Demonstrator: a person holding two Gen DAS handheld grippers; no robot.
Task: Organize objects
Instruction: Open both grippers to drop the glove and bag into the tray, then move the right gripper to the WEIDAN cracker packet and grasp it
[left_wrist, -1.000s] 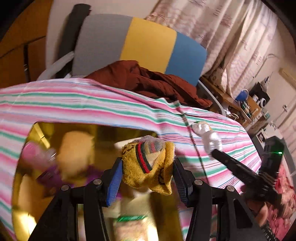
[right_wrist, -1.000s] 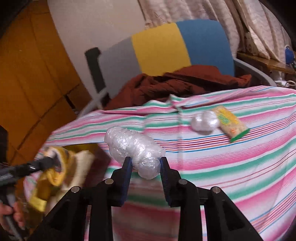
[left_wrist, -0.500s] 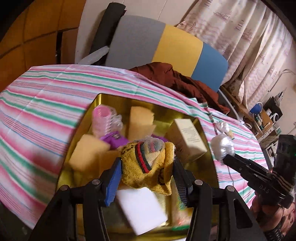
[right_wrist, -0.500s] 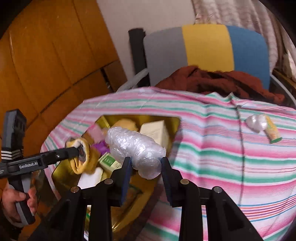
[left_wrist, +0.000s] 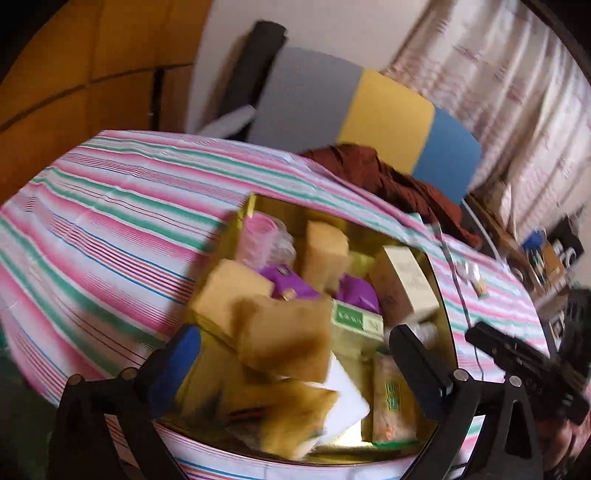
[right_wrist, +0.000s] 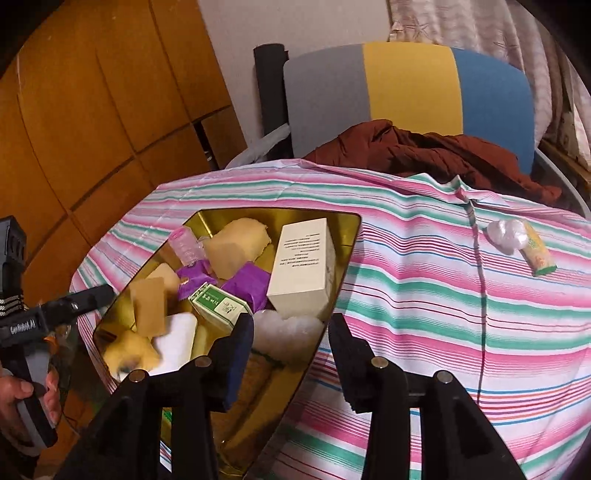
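Striped cloth covers the table (right_wrist: 424, 295); my left gripper (left_wrist: 291, 354) has just sprung wide, the yellow sock (left_wrist: 291, 424) blurred below it in the gold tin (right_wrist: 347, 243). My right gripper (right_wrist: 291, 339) has just been opening, the plastic-wrapped bundle (right_wrist: 288, 332) lying loose between its fingers in the tin

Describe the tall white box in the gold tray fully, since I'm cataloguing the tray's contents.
The white box is a tall rectangular carton, apparently cardboard, cream-white and closed, with small dark print running down one side. It stands tilted, its top leaning toward the far end, in the gold tray against the tray's right wall. Its foot sits beside purple wrappers and just behind a clear plastic-wrapped bundle. No hand-held gripper touches it.
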